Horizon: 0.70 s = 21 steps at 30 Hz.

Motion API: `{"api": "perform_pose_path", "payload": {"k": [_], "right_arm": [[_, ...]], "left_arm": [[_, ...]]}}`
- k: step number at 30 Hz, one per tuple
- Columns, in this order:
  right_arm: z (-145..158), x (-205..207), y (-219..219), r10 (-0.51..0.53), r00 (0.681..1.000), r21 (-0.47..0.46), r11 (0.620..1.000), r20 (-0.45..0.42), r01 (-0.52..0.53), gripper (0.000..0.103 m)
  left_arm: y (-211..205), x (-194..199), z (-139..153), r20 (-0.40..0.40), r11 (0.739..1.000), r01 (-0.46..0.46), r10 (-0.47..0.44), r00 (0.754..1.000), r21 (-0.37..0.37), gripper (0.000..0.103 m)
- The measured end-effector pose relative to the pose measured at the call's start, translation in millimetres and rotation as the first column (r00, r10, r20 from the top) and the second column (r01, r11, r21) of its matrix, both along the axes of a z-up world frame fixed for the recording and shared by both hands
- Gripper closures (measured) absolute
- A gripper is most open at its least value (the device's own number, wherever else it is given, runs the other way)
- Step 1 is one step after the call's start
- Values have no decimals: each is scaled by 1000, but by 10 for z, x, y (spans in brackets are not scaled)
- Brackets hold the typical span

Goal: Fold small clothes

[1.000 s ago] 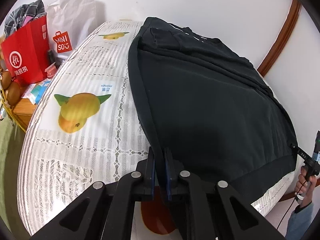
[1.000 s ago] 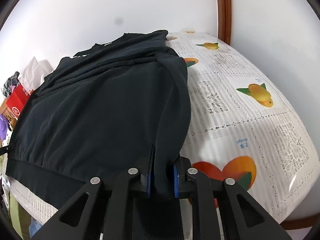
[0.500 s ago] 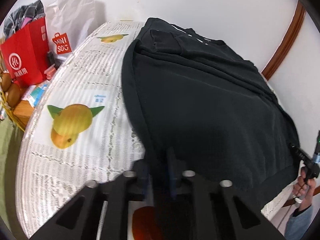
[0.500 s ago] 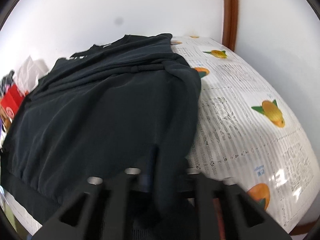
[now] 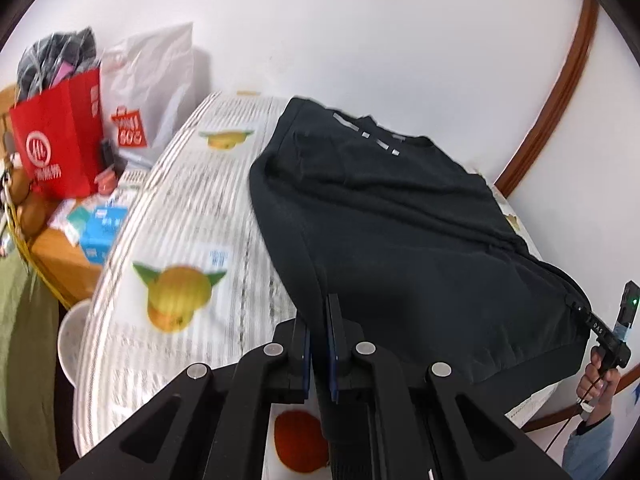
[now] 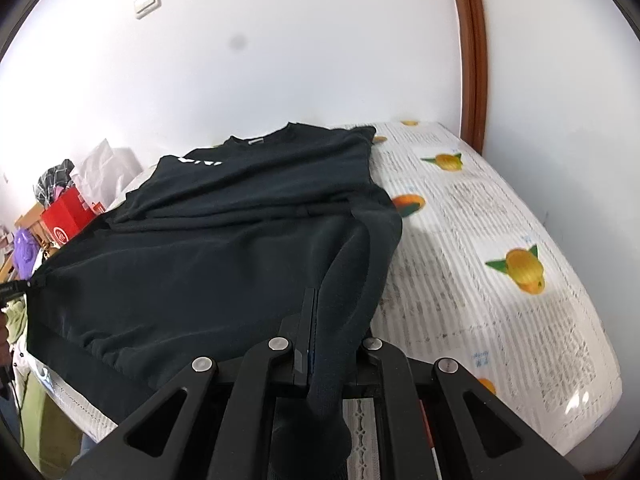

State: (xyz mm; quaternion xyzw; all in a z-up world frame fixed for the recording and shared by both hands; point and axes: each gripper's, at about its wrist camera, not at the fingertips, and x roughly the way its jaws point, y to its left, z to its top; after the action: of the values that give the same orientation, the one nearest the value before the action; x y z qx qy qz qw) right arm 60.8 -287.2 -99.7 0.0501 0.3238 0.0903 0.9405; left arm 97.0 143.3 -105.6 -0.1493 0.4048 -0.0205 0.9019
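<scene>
A black sweatshirt (image 5: 400,232) lies spread on a bed with a white fruit-print cover (image 5: 192,220), its collar toward the far wall. My left gripper (image 5: 318,312) is shut on the sweatshirt's near left hem corner and holds it raised. My right gripper (image 6: 332,304) is shut on the near right hem corner of the sweatshirt (image 6: 224,248), and the cloth hides its right finger. The hem hangs taut between both grippers above the bed's front edge. The right gripper also shows in the left wrist view (image 5: 578,308).
A red paper bag (image 5: 60,140) and a white shopping bag (image 5: 152,88) stand on a wooden side table (image 5: 60,256) left of the bed. A white bucket (image 5: 72,344) sits on the floor. White walls and a brown door frame (image 6: 472,52) bound the bed.
Both grippers have lifted the hem higher off the bed and carried it toward the collar. The cameras now look more steeply down the sweatshirt, with more wall in view.
</scene>
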Motion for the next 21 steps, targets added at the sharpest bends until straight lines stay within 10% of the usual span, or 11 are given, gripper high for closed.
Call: {"api": "perform_pose_path", "payload": {"k": [21], "right_arm": [[605, 1212, 123, -21, 997, 54, 998, 76, 17, 96]], "left_arm": [[-71, 1314, 456, 76, 989, -40, 29, 997, 145, 96]]}}
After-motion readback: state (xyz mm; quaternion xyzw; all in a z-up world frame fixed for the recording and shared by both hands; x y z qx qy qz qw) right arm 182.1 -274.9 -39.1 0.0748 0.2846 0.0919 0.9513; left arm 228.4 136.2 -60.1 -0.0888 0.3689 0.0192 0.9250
